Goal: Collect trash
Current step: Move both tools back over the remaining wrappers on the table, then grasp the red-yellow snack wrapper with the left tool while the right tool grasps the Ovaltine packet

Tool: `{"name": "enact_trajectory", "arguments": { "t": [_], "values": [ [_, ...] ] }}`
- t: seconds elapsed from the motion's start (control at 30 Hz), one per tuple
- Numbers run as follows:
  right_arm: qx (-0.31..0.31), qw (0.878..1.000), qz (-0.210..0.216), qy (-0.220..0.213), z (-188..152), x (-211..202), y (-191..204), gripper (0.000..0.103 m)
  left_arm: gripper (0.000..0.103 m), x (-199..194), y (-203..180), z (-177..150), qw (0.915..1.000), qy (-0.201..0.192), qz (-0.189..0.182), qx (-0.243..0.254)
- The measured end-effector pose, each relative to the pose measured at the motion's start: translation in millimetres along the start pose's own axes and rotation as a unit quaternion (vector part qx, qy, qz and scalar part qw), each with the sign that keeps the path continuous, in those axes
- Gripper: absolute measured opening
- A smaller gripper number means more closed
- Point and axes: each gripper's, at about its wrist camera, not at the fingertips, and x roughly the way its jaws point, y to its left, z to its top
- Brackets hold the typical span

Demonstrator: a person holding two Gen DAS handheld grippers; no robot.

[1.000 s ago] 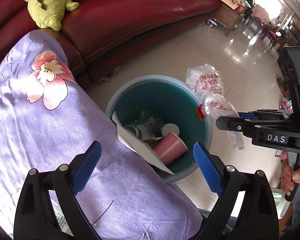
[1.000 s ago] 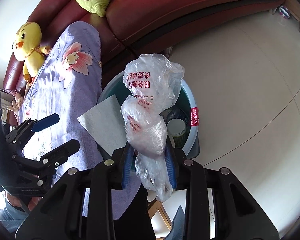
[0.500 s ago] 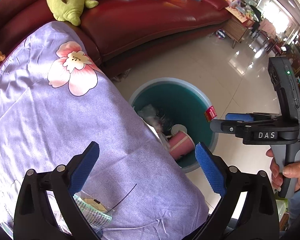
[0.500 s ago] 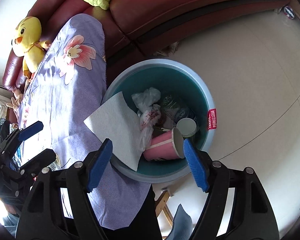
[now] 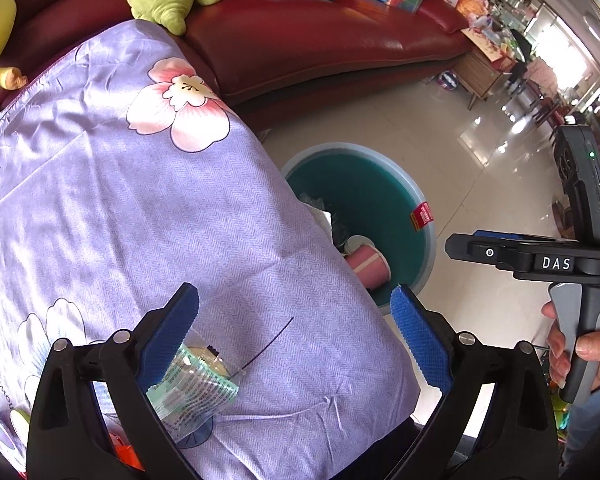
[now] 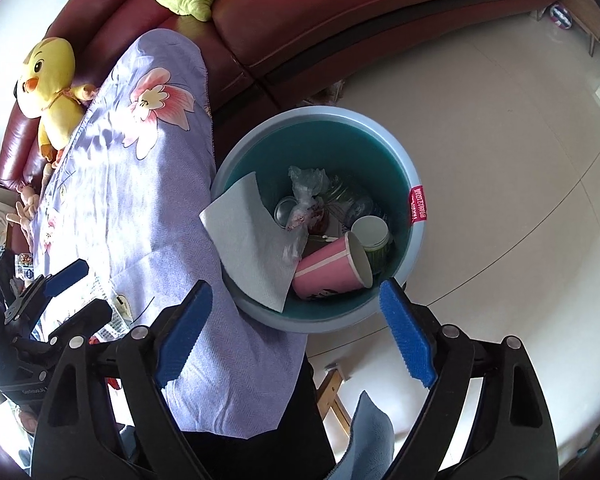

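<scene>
Both grippers hang empty between pickups: the right gripper (image 6: 296,336), jaws spread wide, hovers over the blue bin (image 6: 414,184) on the floor, where a plastic bag (image 6: 306,196), paper towel (image 6: 252,240) and pink cup (image 6: 328,268) lie. The left gripper (image 5: 294,342), jaws also spread, hangs above the cloth-covered bench (image 5: 140,200), a crumpled clear wrapper (image 5: 196,388) just beside its left jaw. Next, by the look of it, comes closing on that wrapper and carrying it right to the bin.
</scene>
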Motion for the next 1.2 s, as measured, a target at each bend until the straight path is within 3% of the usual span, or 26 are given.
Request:
{"name": "enact_trajectory", "arguments": {
  "t": [0.37,0.6,0.8,1.2],
  "values": [
    [-0.015,1.0,0.014,-0.005,-34.2,-12.6,38.4,0.082,0.098,-40.6,27.3,-43.3,0.9993,-0.027,0.01,-0.024],
    [-0.035,0.999,0.023,0.018,-62.8,0.7,71.6,0.082,0.098,-57.6,59.8,-81.1,0.9981,-0.03,0.023,-0.05],
    [-0.059,0.997,0.036,0.027,-79.2,9.0,106.5,0.082,0.098,-78.4,102.0,-121.9,0.9945,-0.036,0.052,-0.083],
    [-0.123,0.989,0.054,0.066,-121.3,38.3,181.9,0.082,0.098,-110.6,175.0,-221.4,0.9858,-0.01,0.119,-0.118]
  ]
}}
